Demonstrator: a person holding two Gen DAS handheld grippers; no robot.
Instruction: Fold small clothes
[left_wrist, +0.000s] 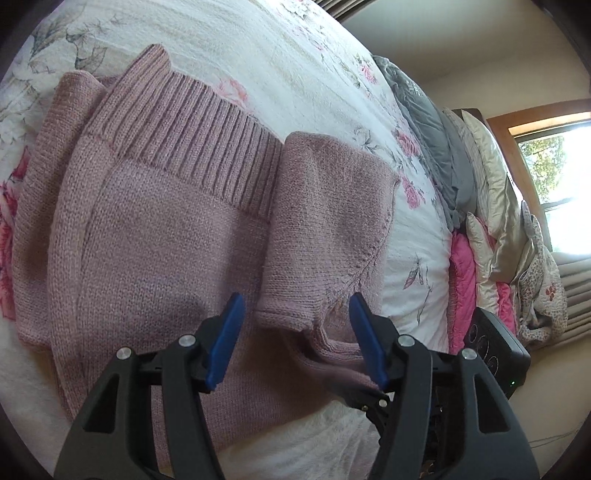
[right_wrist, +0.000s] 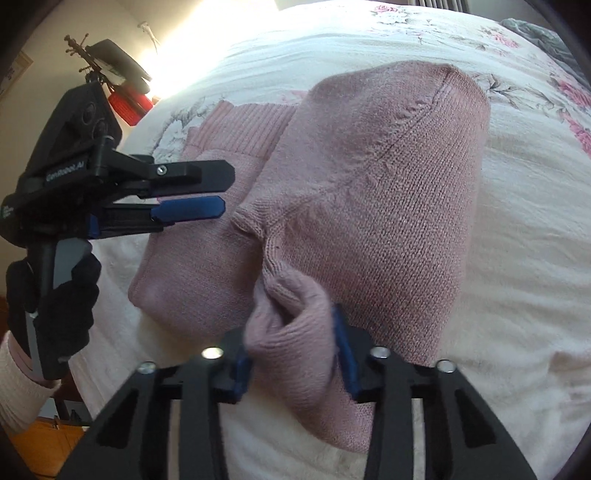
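Nearest the right wrist camera, the right tongs (right_wrist: 293, 354) pinch a bunched fold of the pink knitted sweater (right_wrist: 373, 206), the knit puckered between the blue pads (right_wrist: 347, 354). The left tongs (left_wrist: 295, 332) hang just above the garment with the jaws set wide, nothing between them. The sweater lies partly folded in the middle of the bed (right_wrist: 524, 258), its ribbed hem (left_wrist: 195, 136) on the far side of the left view. It looks soft, thick and limp, light enough to lift by one pinch but likely to sag and stretch, so a hold on a doubled edge or the seam by the sleeve seems safer than on a single layer. The floral quilt under it is cushioned and will give under pressure. Farther off, pillows (left_wrist: 480, 206) are piled at the head of the bed, with a bright window (left_wrist: 554, 173) beyond.
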